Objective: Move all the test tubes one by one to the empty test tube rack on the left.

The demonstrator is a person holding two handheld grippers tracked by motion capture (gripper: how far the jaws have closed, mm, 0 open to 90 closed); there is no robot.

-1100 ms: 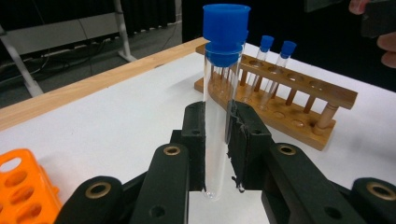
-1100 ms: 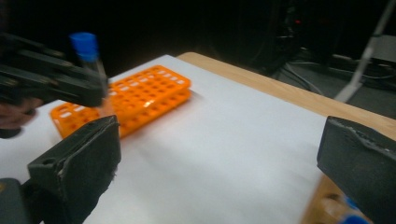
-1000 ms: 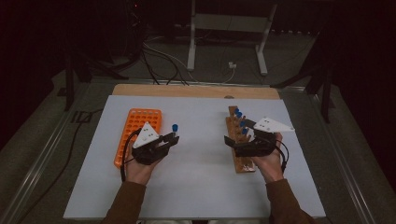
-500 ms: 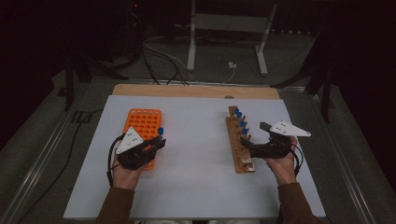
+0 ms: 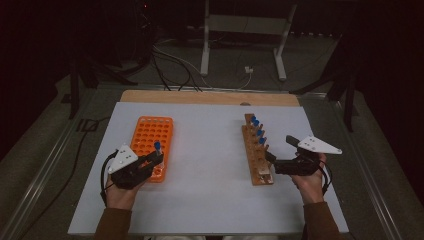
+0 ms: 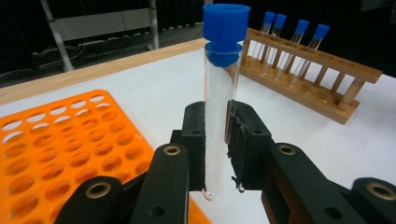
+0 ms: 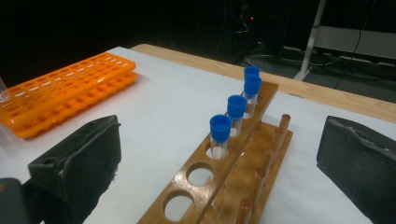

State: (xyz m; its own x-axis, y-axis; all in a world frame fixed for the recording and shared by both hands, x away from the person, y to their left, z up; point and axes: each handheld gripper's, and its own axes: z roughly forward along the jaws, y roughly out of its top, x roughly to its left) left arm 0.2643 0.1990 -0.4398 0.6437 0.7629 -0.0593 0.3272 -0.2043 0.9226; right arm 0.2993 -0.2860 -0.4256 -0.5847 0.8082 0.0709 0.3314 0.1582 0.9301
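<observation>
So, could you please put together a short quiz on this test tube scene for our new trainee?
1. Multiple choice: What does the left gripper hold? A) a wooden peg B) a blue-capped test tube C) nothing
2. True or false: The right gripper has its jaws closed on a tube.
3. Count: How many capped tubes stand in the wooden rack?

Key
1. B: the jaws clamp the tube upright beside the orange rack.
2. False: its jaws stand wide apart, facing the wooden rack's near end.
3. Four, all at the far end; the nearer holes are empty.
</observation>
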